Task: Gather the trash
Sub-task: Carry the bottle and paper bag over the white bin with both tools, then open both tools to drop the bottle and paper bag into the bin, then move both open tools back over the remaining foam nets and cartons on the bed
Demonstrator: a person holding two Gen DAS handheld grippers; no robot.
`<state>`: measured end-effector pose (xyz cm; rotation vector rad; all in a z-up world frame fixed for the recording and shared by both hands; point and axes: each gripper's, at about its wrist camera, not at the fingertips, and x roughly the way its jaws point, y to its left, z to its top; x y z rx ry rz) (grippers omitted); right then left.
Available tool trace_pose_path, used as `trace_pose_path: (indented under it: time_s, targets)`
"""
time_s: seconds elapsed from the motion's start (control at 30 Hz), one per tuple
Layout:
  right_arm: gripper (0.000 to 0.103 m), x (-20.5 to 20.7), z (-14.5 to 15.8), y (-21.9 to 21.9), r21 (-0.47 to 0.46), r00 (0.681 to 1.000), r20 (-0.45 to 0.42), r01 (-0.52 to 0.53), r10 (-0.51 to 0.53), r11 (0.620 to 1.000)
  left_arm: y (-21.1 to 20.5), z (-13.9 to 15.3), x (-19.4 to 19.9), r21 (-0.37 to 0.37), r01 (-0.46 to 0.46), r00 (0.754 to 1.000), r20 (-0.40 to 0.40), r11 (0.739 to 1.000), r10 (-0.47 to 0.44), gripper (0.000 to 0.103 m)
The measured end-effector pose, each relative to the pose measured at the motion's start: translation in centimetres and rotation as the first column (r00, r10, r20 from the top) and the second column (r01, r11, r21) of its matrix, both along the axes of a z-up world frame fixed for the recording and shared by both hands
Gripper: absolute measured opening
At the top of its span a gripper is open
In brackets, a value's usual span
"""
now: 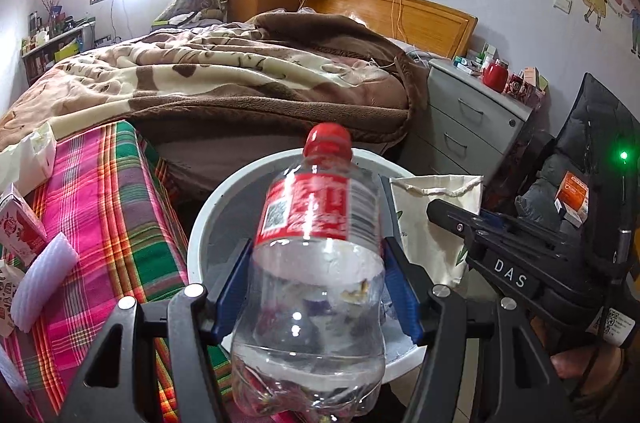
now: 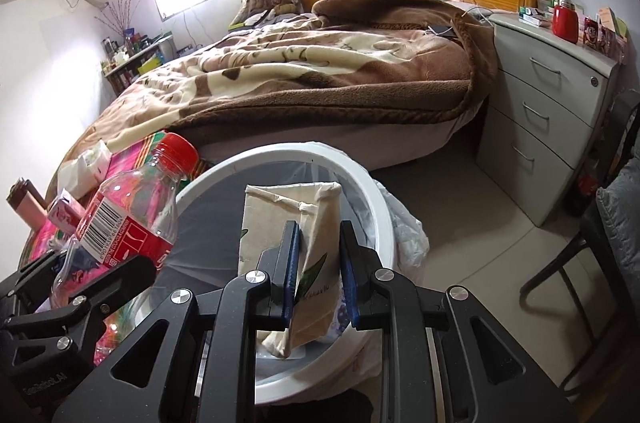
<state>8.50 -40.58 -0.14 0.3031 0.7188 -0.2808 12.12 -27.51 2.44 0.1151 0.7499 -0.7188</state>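
Note:
My left gripper (image 1: 316, 255) is shut on a clear plastic bottle (image 1: 316, 263) with a red cap and red label. The bottle stands upright over the white trash bin (image 1: 200, 231). In the right wrist view the same bottle (image 2: 128, 219) leans at the bin's left edge. My right gripper (image 2: 319, 229) is shut on a flattened beige carton (image 2: 280, 215) with a green leaf print. It hangs over the bin's (image 2: 360, 175) grey inside. The carton (image 1: 436, 191) also shows to the right of the bottle in the left wrist view.
A striped pink and green cloth (image 1: 108, 191) left of the bin carries small boxes (image 1: 18, 223) and a white foam sleeve (image 1: 44, 279). Behind the bin is a bed under a brown blanket (image 2: 320, 71). A grey drawer cabinet (image 2: 548, 127) and a dark chair (image 2: 600, 243) stand on the right.

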Motion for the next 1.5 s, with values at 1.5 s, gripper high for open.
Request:
trace_pose_path:
  time_s: [1.5]
  targets:
    - [0.053, 1.0, 1.7, 8.5, 0.037, 0.982, 0.104, -0.163, 0.158, 0.986, 13.8, 2.3, -0.7, -0.034, -0.24, 0.965, 0.101, 0.97, 0.243, 0.078]
